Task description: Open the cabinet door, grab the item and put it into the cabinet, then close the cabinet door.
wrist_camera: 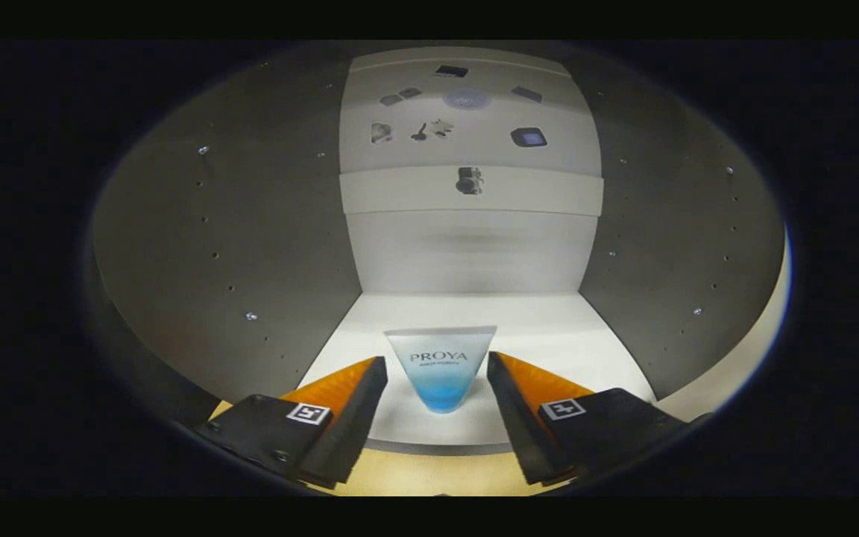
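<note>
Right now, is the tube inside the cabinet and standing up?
Yes. The tube stands upright on the cabinet floor, cap down, between the open gripper fingers, which do not touch it.

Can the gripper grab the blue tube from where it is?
Probably yes. The tube stands on the cabinet floor between the open fingers of the gripper, with a gap on each side and nothing in the way. The fingers would only have to close on it.

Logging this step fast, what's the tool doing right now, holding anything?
Tool: open, holding nothing; the tube stands between its fingers on the cabinet floor, a gap either side.
</note>
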`<state>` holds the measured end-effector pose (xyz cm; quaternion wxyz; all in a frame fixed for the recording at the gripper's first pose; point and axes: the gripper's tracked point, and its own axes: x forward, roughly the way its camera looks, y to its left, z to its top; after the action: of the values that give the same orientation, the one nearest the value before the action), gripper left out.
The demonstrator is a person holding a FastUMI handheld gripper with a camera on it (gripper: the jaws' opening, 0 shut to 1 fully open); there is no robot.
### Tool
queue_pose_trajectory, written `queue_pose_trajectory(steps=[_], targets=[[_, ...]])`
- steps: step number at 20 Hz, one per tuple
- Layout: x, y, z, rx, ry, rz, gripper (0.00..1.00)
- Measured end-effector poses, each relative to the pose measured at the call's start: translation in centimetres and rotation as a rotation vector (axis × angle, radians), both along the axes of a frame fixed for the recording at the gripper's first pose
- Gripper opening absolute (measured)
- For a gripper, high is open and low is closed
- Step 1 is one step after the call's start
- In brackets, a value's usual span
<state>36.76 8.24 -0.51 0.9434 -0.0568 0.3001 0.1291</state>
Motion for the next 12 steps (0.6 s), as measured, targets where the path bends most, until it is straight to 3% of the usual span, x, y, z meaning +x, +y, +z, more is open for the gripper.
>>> queue_pose_trajectory(steps=[2, 7, 12], targets=[[-0.9, 0.1, 1.0, 0.004, -0.027, 0.009, 1.0], [-5.8, 0.7, 5.0, 0.032, -0.099, 0.068, 1.0], [-13.7, 0.8, 9.6, 0.055, -0.189, 0.156, 1.0]])
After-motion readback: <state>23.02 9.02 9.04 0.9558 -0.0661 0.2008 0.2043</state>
